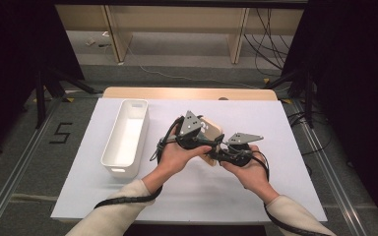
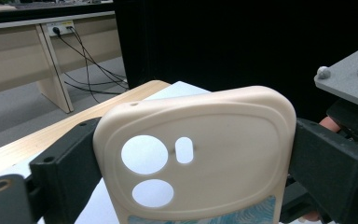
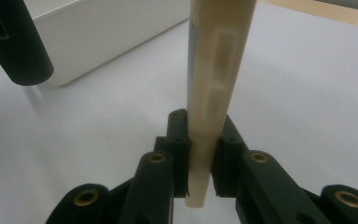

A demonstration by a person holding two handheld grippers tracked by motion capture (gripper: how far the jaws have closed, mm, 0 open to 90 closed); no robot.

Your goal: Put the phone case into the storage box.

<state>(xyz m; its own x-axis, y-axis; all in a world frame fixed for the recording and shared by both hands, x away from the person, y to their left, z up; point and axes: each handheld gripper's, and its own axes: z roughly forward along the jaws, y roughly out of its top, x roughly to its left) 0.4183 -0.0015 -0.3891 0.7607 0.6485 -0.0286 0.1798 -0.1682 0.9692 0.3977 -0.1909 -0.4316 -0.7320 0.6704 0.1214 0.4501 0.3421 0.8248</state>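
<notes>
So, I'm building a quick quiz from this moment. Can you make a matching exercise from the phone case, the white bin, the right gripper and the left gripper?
Things:
1. phone case
2. white bin
3. right gripper
4. left gripper

States:
A. pinches the case's thin edge
B. jaws spread across the case's width
C. cream, with round camera holes
D. stands on the table, left of the hands

Pairs: 1-C, 2-D, 3-A, 4-B
</notes>
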